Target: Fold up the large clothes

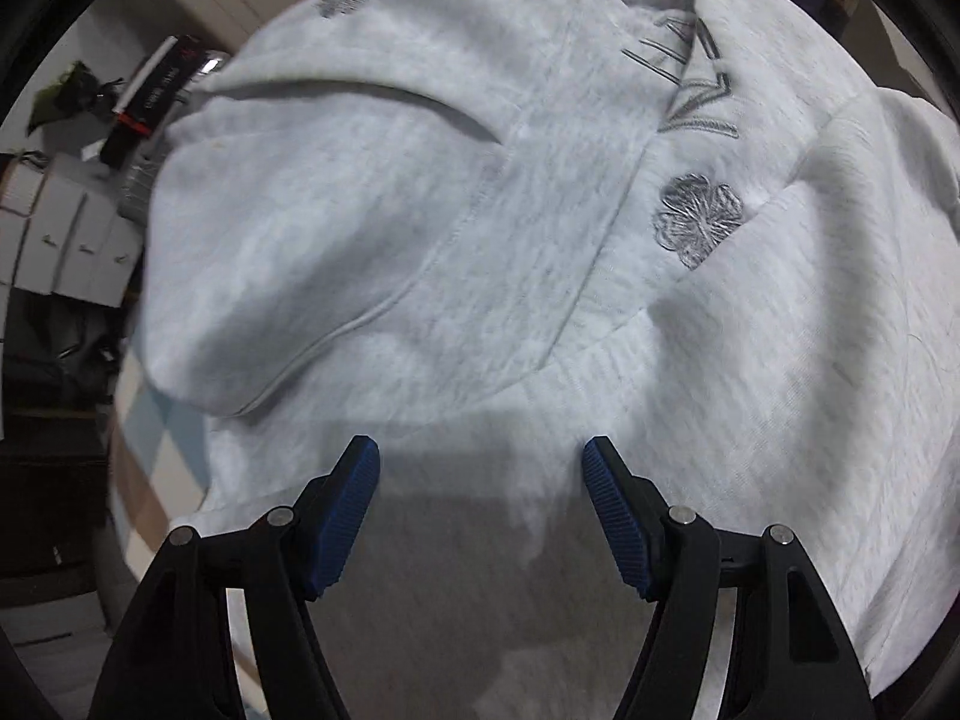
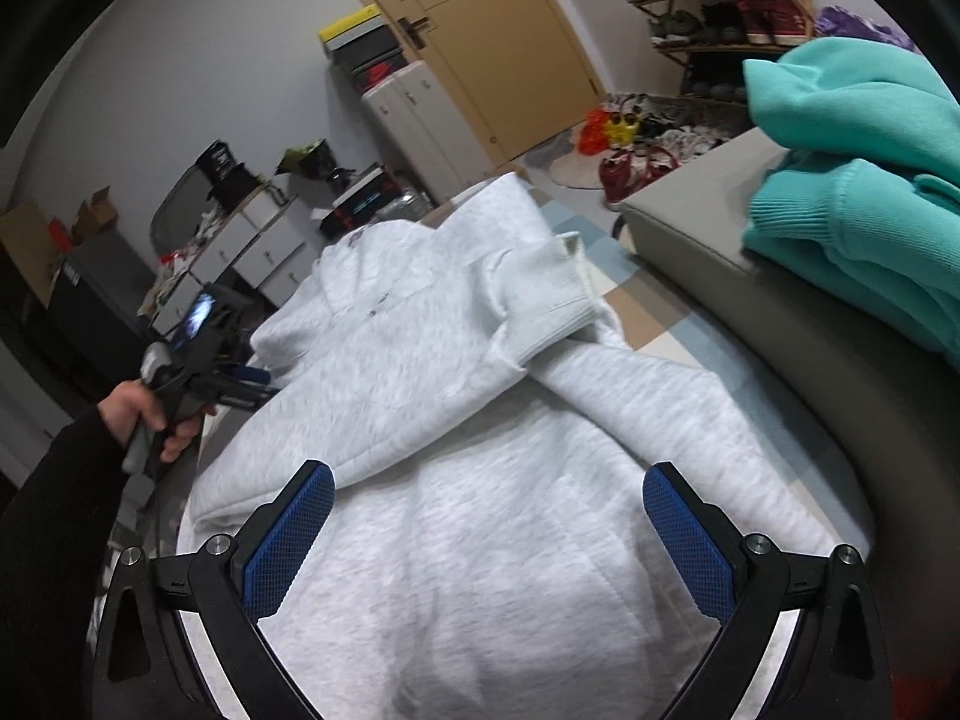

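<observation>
**Inspector:** Taking the grey hoodie (image 2: 456,420) as reference. At its left edge, your left hand (image 2: 144,414) holds the left gripper (image 1: 480,450). Its jaws stand partly apart above the fabric, with nothing between the blue pads (image 1: 354,516).

**Operator:** And the hoodie itself?

**Inspector:** It lies spread on a checked surface (image 2: 648,300), one sleeve folded across the body, its ribbed cuff (image 2: 558,294) on top. From the left wrist you see the hood (image 1: 336,228) and an embroidered flower (image 1: 696,216) right of it.

**Operator:** The right side?

**Inspector:** Your right gripper (image 2: 489,480) hangs over the near part of the hoodie, jaws wide apart, gripping nothing. Whether the tips touch the cloth, I cannot tell.

**Operator:** Anything further right?

**Inspector:** Right of the hoodie stands a grey cushioned seat (image 2: 690,228), with a teal garment (image 2: 858,180) heaped on it. Behind the hoodie you have a shoe rack (image 2: 720,6) and a wooden door (image 2: 498,42).
</observation>
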Motion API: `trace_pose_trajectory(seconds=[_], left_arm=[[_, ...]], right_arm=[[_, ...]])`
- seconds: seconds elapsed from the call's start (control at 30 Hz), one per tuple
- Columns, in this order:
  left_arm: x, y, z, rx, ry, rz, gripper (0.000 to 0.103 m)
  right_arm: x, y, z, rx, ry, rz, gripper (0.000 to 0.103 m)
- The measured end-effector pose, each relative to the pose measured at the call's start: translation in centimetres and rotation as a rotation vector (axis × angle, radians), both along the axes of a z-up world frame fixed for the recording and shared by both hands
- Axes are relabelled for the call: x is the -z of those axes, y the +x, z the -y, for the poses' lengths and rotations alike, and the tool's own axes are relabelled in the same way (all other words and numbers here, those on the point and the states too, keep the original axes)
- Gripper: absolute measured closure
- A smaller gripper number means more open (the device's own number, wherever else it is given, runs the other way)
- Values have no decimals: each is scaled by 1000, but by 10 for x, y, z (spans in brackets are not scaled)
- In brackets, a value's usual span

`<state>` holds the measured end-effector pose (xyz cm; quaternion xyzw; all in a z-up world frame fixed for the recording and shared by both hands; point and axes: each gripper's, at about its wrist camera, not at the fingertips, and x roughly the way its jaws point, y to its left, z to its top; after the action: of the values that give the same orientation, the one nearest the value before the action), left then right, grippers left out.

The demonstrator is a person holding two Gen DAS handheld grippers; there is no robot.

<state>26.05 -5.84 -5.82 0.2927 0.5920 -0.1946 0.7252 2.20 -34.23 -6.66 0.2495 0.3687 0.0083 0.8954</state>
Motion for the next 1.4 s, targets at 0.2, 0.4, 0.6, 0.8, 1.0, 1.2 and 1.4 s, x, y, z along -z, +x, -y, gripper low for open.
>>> trace_pose_trajectory(seconds=[0.2, 0.4, 0.6, 0.8, 1.0, 1.2, 1.4], left_arm=[[3, -11, -8, 46, -92, -42, 40], [3, -40, 0, 121, -137, -17, 87], [-2, -60, 6, 140, -126, 53, 101], [-12, -60, 17, 112, -67, 128, 101], [-7, -57, 16, 4, 73, 258, 103], [-11, -78, 46, 92, -96, 118, 71], [13, -83, 70, 122, -22, 159, 27]], right_arm=[[4, 7, -11, -45, 13, -27, 0], [2, 6, -13, -57, 18, -18, 0], [3, 4, -8, -46, 44, -21, 0], [2, 3, -6, -41, 60, -15, 0], [4, 1, -2, -30, 80, -17, 0], [2, 1, -4, -39, 84, -10, 0], [1, 1, -9, -54, 72, -10, 0]])
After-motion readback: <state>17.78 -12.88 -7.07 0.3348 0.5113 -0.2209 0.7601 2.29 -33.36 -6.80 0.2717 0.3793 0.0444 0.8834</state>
